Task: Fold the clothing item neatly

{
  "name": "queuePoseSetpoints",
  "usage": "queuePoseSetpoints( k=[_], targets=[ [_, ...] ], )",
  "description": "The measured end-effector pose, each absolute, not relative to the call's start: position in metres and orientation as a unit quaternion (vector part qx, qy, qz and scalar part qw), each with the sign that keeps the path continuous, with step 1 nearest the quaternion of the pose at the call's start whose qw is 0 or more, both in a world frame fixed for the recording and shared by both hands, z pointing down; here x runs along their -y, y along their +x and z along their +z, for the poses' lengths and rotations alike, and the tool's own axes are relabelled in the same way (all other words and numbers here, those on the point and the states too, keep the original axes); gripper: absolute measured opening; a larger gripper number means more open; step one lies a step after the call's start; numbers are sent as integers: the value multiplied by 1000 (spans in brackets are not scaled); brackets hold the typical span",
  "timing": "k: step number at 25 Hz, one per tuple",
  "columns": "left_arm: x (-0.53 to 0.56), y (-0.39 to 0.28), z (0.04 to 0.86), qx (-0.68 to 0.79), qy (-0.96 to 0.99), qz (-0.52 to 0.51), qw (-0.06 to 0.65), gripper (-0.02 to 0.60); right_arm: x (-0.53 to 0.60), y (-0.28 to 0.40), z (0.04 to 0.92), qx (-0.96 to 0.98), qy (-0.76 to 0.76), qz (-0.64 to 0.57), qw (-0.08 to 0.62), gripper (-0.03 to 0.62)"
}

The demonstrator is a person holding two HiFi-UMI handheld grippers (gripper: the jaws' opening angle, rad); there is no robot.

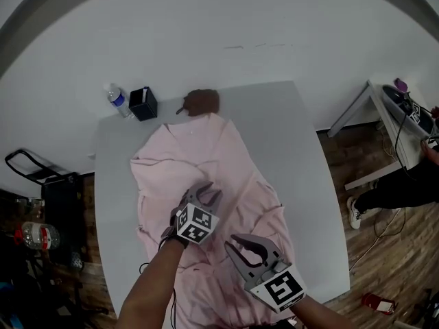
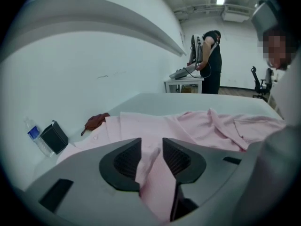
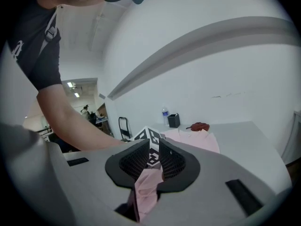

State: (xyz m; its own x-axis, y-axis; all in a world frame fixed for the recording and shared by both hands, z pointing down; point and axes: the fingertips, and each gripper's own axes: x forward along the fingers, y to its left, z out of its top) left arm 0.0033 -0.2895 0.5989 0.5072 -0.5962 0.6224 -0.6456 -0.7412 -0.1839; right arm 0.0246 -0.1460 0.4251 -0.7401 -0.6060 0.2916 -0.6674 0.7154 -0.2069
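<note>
A pink shirt (image 1: pixel 206 149) lies rumpled on the grey table (image 1: pixel 302 136), collar toward the far edge. My left gripper (image 1: pixel 208 192) hovers over the shirt's middle. In the left gripper view its jaws (image 2: pixel 151 147) stand a little apart, and a fold of pink cloth (image 2: pixel 155 173) rises loosely between them. My right gripper (image 1: pixel 233 244) is nearer the front edge, over the shirt's lower part. In the right gripper view its pads (image 3: pixel 154 149) pinch a hanging strip of pink cloth (image 3: pixel 146 185), with the left gripper's marker cube just beyond them.
A water bottle (image 1: pixel 116 100), a black box (image 1: pixel 143 103) and a brown object (image 1: pixel 201 102) stand at the table's far edge, just past the collar. A person (image 1: pixel 405 184) sits by a white desk (image 1: pixel 398 122) at the right. A black cart (image 1: pixel 34 166) stands left.
</note>
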Motion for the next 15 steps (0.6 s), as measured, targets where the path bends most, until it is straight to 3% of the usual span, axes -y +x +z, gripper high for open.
queuePoseSetpoints(
  k=[1,3,9,13,15],
  targets=[
    [285,-1,601,358,865,350,43,152,146,26,427,921,342,156,102,66],
    [273,-9,596,359,864,349,54,183,147,29,433,921,335,172,103,66],
    [216,-24,516,411,871,255,80,192,165,32,448,912,342,205,98,66],
    [179,-32,460,491,846,182,96,41,173,21,437,924,322,183,90,66],
    [161,-37,445,525,829,160,108,13,173,14,440,929,302,193,89,64]
  ],
)
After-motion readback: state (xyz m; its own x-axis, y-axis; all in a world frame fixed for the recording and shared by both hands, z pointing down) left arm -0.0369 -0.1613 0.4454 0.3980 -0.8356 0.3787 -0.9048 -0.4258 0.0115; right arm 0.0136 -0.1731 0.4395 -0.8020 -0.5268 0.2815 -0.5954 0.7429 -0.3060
